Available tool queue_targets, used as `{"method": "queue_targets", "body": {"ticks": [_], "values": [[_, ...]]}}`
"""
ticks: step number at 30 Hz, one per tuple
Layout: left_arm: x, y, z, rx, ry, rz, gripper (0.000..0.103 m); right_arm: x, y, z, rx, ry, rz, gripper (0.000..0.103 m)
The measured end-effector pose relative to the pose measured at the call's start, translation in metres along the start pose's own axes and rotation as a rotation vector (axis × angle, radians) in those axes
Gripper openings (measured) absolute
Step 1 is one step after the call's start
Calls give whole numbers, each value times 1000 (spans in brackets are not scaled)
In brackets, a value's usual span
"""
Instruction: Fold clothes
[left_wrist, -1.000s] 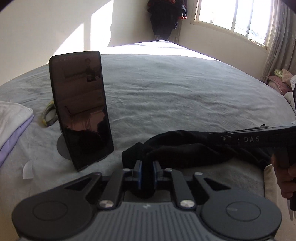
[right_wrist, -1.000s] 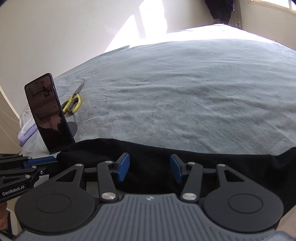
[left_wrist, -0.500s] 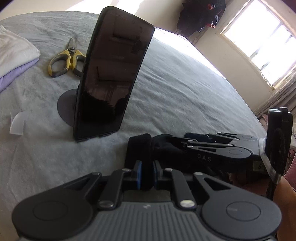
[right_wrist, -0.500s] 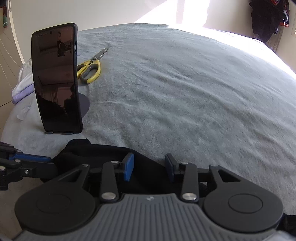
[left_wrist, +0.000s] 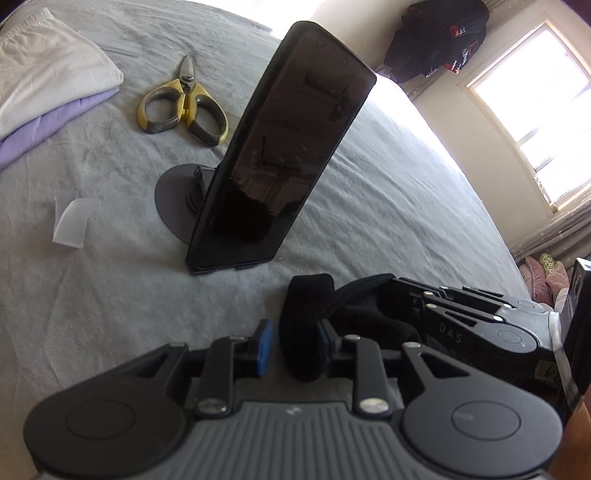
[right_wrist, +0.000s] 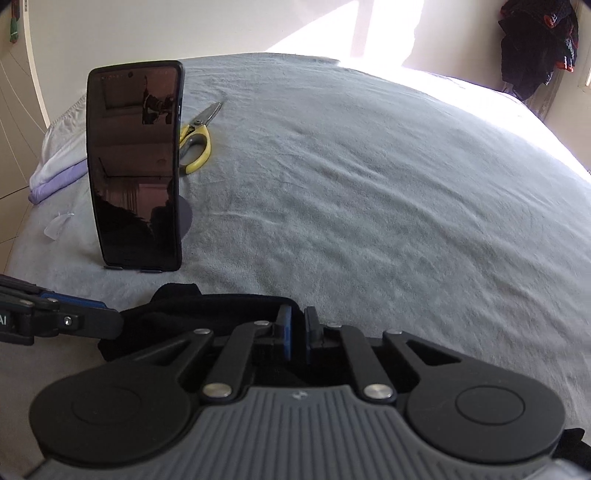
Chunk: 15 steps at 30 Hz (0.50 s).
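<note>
We have the black, soft knit garment (left_wrist: 306, 325) bunched on the grey fleecy bed cover (right_wrist: 369, 192), right under both pairs of tongs. The left tongs (left_wrist: 291, 341) have just been opening: their blue pads now stand apart, with a rolled fold of the black cloth between them, leaning on the right-hand pad and clear of the other. The right tongs (right_wrist: 297, 332) have just been closing and are now together; whether cloth is caught between their pads we cannot tell, since the dark fabric lies under and around them.

As we read it, the fold is being handed from the left tongs to the right. To do it well, we should make sure the right tongs truly pinch an edge before the left draws away, then lift that edge straight so the limp knit does not slump back into a lump.

Just ahead of the left tongs a glossy black phone (left_wrist: 280, 147) leans on a round grey stand; a careless sweep could topple it. Further off to the left lie yellow-handled metal scissors (left_wrist: 183, 107), and beyond them a folded stack of white and lilac cloth (left_wrist: 48, 81).
</note>
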<state>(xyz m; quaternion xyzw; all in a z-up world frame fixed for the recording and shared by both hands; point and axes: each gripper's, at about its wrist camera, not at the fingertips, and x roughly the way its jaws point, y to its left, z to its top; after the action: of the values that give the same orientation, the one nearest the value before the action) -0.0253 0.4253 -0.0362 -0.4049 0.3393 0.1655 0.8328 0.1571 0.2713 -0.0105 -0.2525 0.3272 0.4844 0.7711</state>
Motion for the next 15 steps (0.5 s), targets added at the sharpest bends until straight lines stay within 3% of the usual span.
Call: {"method": "queue_targets", "body": {"ticks": [2, 6, 10, 15], "values": [[-2, 8, 2, -40, 14, -43, 38, -23, -2, -7, 7, -35, -5, 7], [-1, 20, 4, -115, 50, -97, 42, -63, 2, -34, 5, -75, -10, 7], [3, 24, 2, -137, 74, -87, 42, -75, 8, -75, 31, -43, 6, 7], [8, 19, -4, -159, 86, -129, 43, -67, 18, -118, 68, 16, 33, 7]]}}
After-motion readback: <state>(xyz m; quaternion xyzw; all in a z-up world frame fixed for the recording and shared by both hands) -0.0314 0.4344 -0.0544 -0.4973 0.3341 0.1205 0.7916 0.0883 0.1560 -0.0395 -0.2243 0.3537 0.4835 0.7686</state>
